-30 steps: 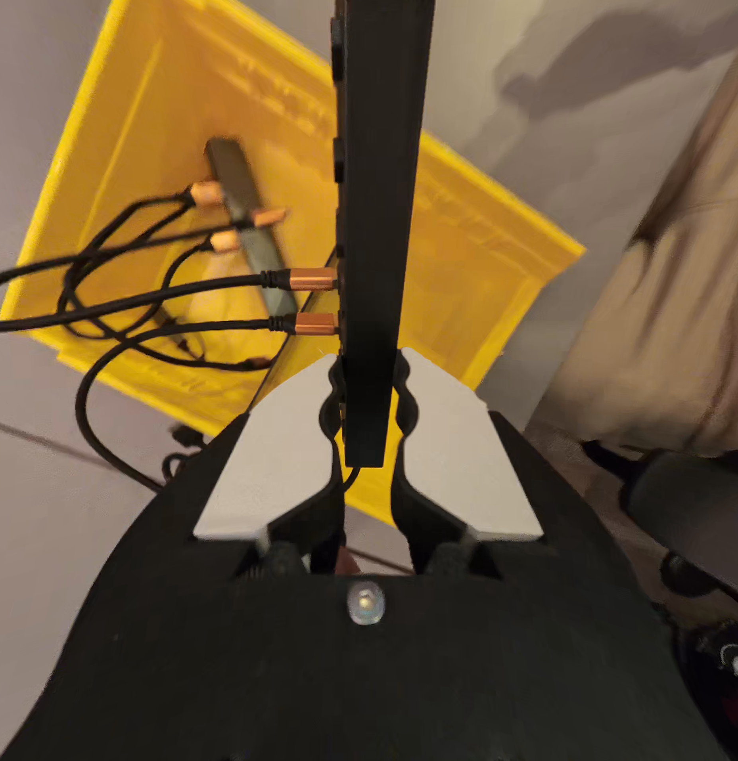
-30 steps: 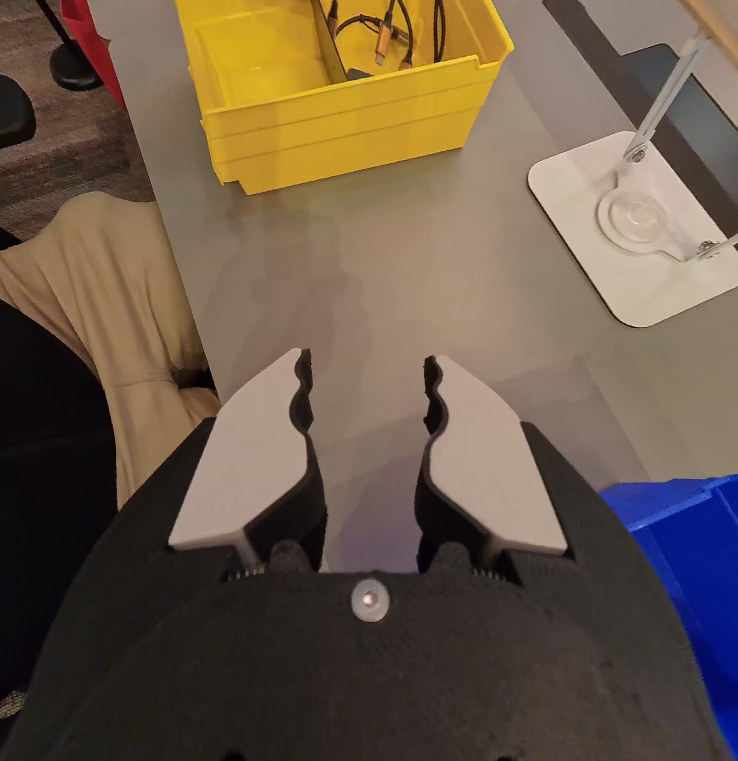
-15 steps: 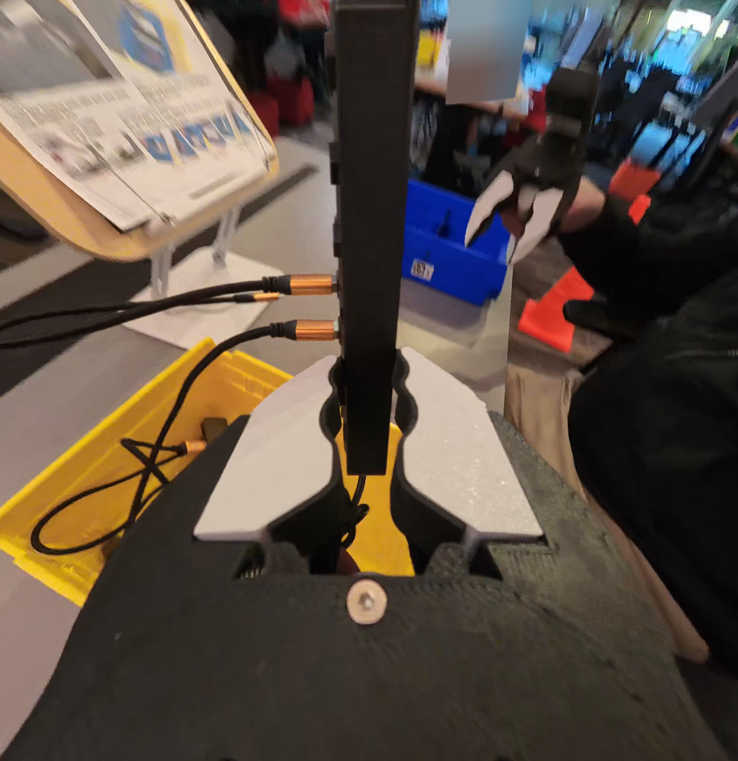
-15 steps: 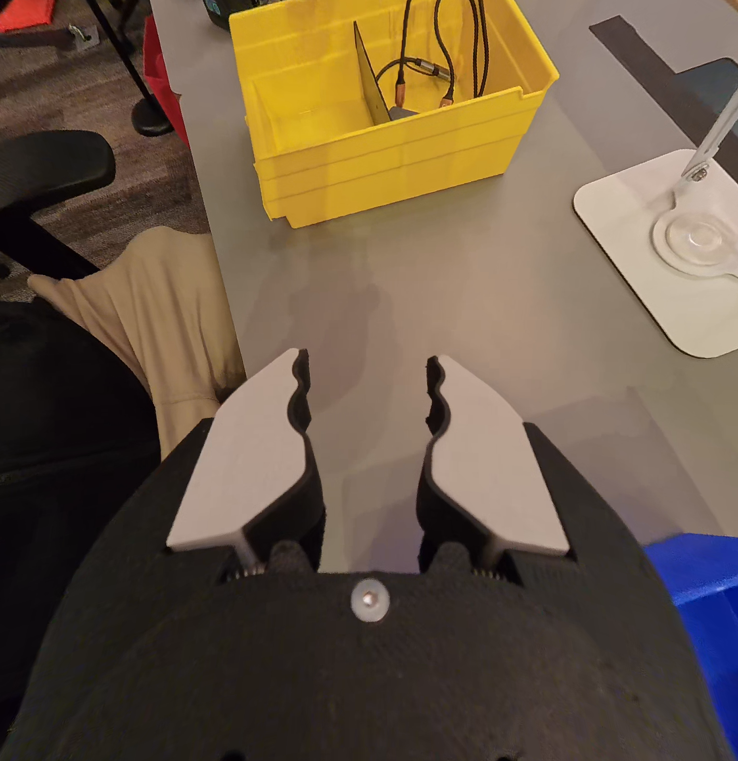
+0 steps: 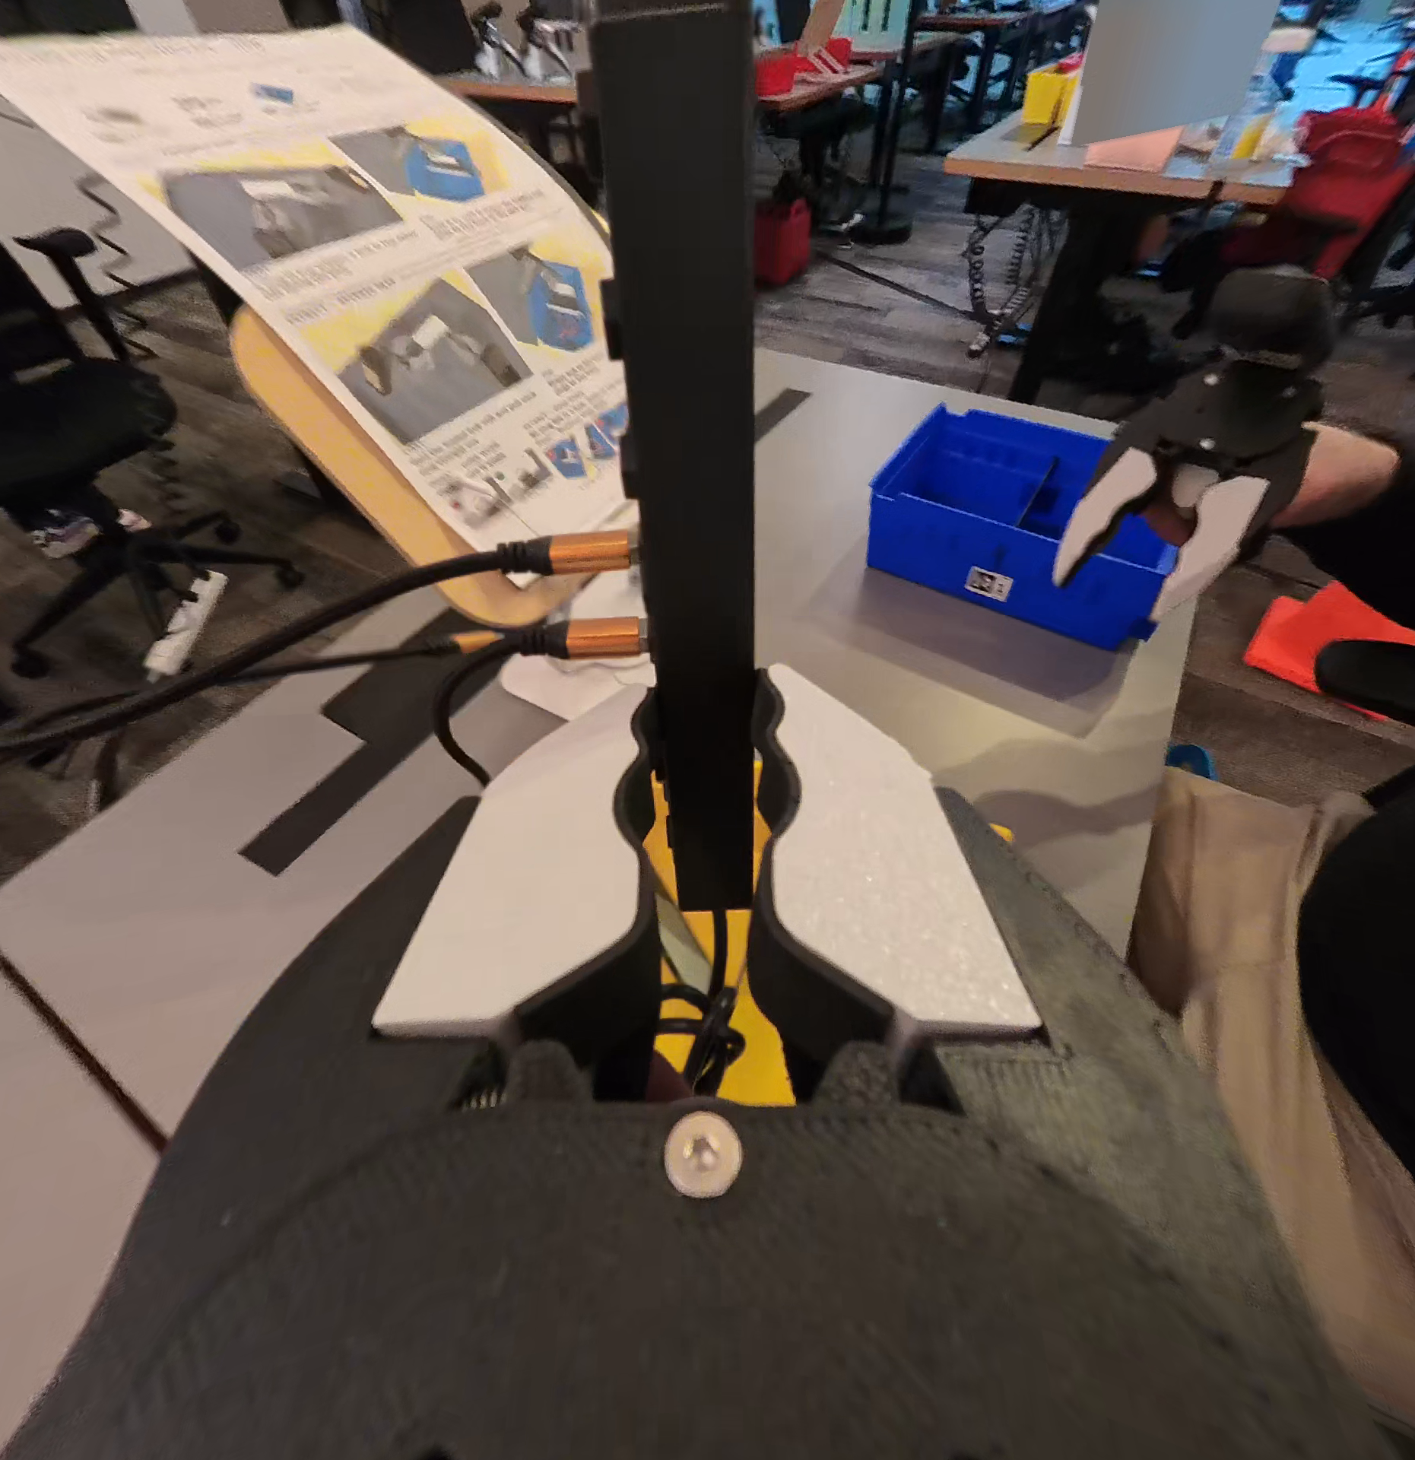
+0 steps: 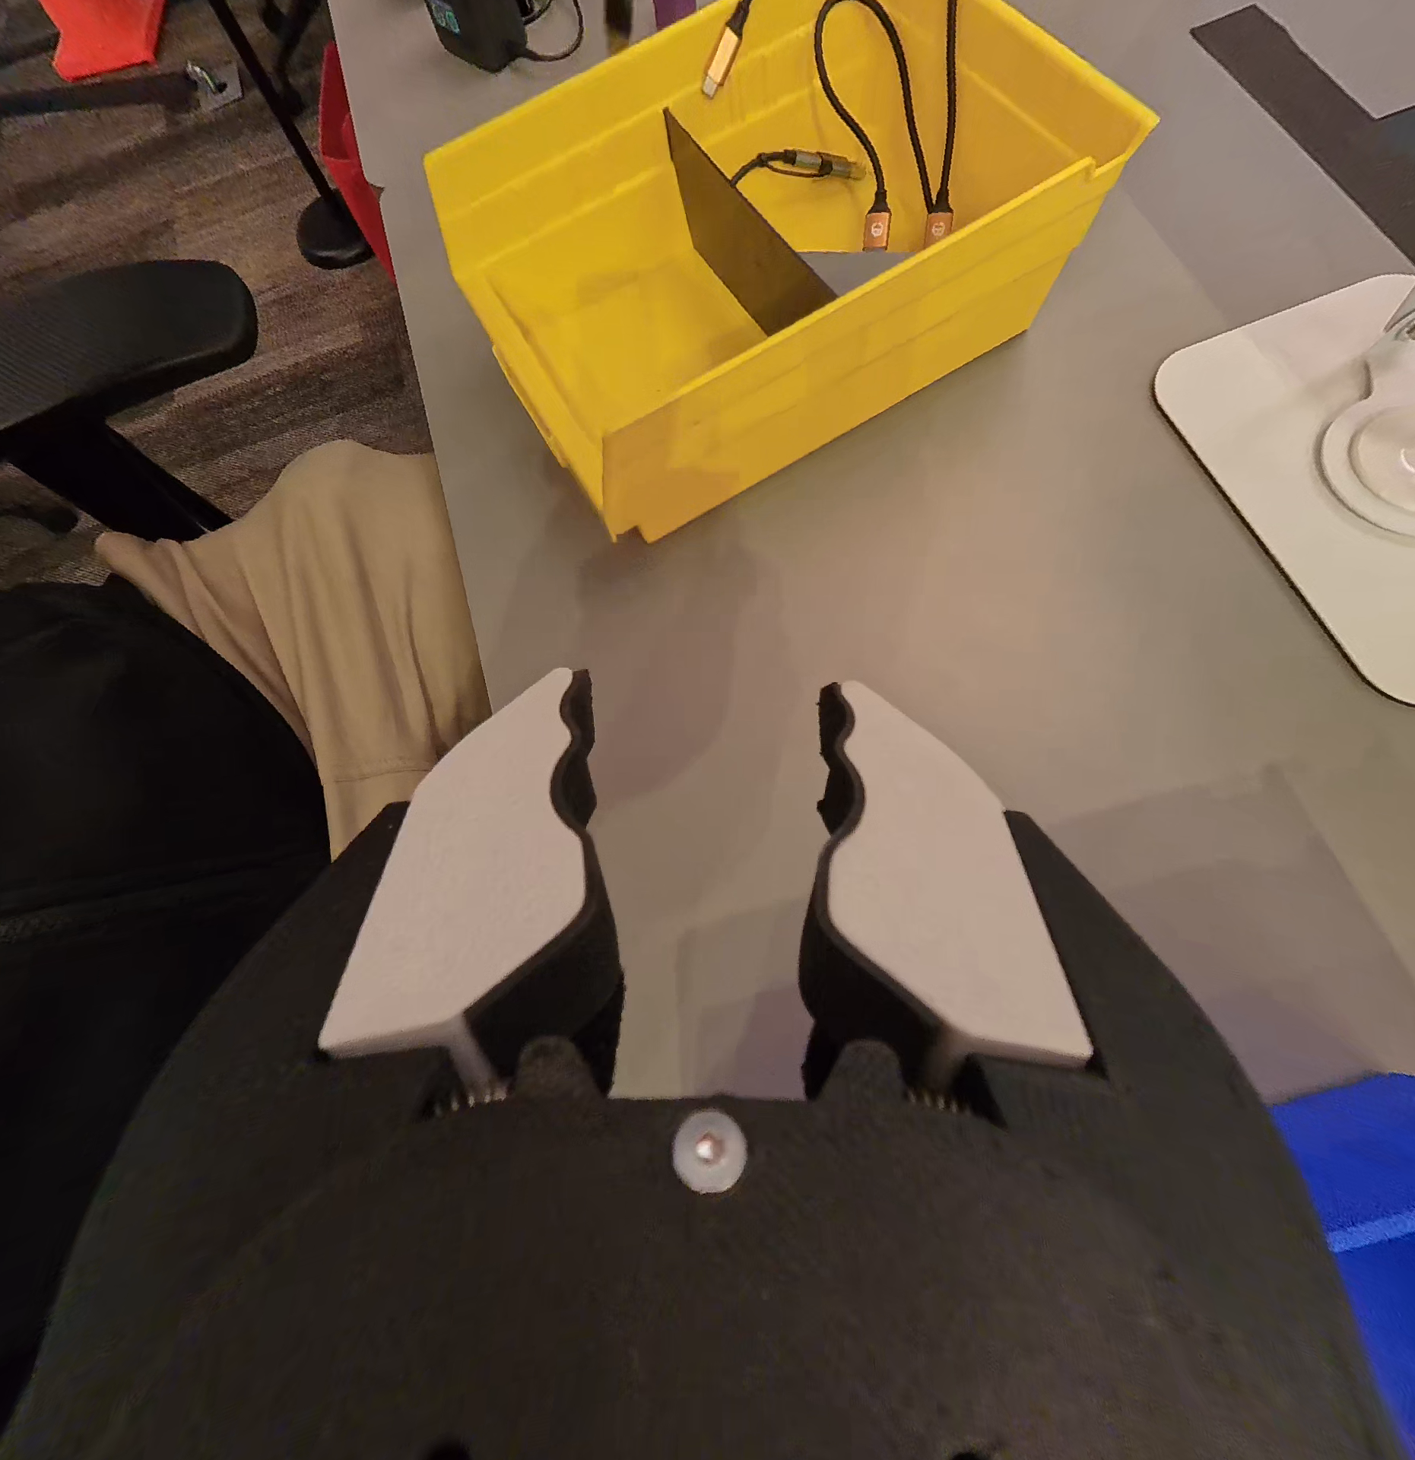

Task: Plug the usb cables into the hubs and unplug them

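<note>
My left gripper [image 5: 705,695] is shut on a long black USB hub [image 5: 676,379] and holds it upright above the yellow bin [image 5: 708,1051]. Two black cables with copper plugs [image 5: 589,551] [image 5: 603,637] sit in the hub's left side. My right gripper [image 6: 704,691] is open and empty, low over the grey table [image 6: 965,671]; it also shows far right in the left wrist view [image 5: 1146,553]. The yellow bin [image 6: 846,379] lies ahead of it, with a black divider [image 6: 735,237] and several loose copper-tipped cables [image 6: 878,229] hanging into it.
A blue bin [image 5: 996,521] stands on the table's far right and shows at the right wrist view's bottom corner [image 6: 1367,1169]. A tilted sheet stand [image 5: 356,316] rises at the back, on a white base [image 6: 1273,474]. A person's tan clothing [image 6: 293,632] and a chair arm [image 6: 96,340] are left. About 35 cm separates my left fingertips from my right. The white base [image 6: 1273,474] lies some 35 cm from my right tips, 45 cm from my left tips.
My left gripper has swung the hub up from looking down into the yellow bin to looking across the table. My right gripper has drifted closer to the yellow bin, still open.
</note>
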A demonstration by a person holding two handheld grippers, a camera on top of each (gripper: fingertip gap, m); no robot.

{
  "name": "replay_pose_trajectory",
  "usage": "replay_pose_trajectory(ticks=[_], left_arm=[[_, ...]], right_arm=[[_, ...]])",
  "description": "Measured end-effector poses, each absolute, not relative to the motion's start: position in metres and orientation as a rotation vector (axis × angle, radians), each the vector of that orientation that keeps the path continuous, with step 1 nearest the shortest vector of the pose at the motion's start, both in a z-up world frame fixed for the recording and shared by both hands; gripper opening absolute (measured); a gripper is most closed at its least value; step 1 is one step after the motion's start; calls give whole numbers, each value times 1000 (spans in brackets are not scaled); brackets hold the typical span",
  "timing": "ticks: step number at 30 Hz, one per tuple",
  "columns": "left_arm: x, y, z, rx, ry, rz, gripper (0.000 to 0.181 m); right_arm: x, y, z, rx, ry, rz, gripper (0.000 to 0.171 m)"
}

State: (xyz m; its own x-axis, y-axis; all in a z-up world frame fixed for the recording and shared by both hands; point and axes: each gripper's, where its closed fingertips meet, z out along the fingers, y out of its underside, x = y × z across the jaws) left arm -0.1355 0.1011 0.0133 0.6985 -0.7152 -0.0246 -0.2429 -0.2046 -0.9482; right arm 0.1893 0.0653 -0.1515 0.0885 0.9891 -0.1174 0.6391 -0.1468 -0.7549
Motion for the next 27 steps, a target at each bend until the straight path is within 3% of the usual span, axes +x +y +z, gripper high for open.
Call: replay_pose_trajectory(ticks=[12,27], left_arm=[[-121,106,66,-1727,792,-164,22],[29,115,-24,-1486,1439,865,22]], right_arm=[[189,65,-150,-1837,-1573,903,58],[199,69,-89,-1671,-1336,1060,77]])
